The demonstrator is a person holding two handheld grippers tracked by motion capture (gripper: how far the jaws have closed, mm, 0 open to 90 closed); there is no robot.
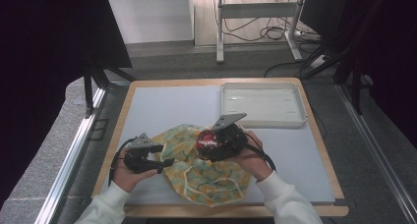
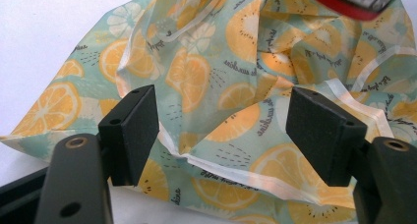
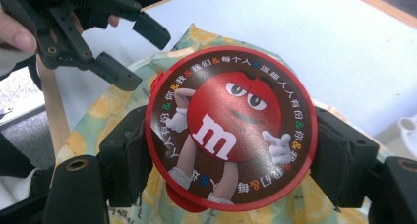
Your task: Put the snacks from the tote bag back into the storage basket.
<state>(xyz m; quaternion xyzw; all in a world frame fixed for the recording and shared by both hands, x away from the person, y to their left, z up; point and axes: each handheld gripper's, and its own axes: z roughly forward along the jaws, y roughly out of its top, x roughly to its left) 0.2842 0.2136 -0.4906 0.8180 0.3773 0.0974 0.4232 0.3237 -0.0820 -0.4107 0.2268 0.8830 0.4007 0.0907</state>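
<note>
Two grippers over crumpled orange-slice-print cloth bag [image 1: 204, 172]: right gripper [image 3: 231, 150] clamps round red candy tin [image 3: 231, 130]; left gripper [image 2: 223, 130] gapes at bag's hem, bare tabletop [image 1: 162, 106] beyond.

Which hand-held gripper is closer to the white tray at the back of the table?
The right. The right hand-held gripper, shut on the red candy tin, sits just in front of the white tray; the left hand-held gripper is open at the orange-print cloth's left edge, farther away.
</note>
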